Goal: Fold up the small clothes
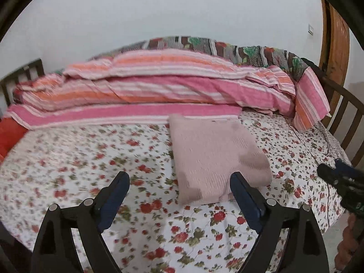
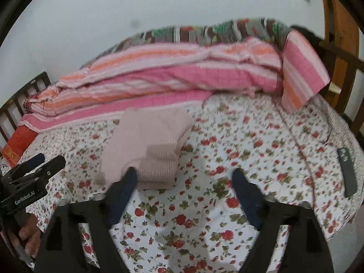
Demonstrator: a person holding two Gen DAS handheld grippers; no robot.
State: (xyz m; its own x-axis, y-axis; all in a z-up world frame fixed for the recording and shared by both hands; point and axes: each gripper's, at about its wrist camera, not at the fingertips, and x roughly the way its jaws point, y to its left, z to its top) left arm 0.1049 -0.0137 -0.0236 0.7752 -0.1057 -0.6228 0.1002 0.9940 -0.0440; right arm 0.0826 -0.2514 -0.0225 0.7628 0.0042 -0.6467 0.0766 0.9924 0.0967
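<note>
A pale pink knitted garment [image 1: 213,157] lies folded into a compact rectangle on the flowered bedsheet [image 1: 91,154]. My left gripper [image 1: 179,179] hangs above the sheet, open, its right finger overlapping the garment's near edge in the picture, nothing between the pads. In the right wrist view the same garment [image 2: 147,145] lies ahead and to the left. My right gripper [image 2: 184,177] is open and empty over the sheet [image 2: 238,141], its left finger just in front of the garment's near corner. Each gripper shows at the edge of the other's view: right gripper [image 1: 339,177], left gripper [image 2: 43,166].
A striped pink and orange quilt [image 1: 147,84] is piled along the far side of the bed, with a patterned blanket [image 1: 227,47] behind it. A dark phone [image 2: 347,170] lies at the right edge. Wooden bed rails [image 1: 348,113] stand at both ends. A hand [image 2: 29,234] holds the left gripper.
</note>
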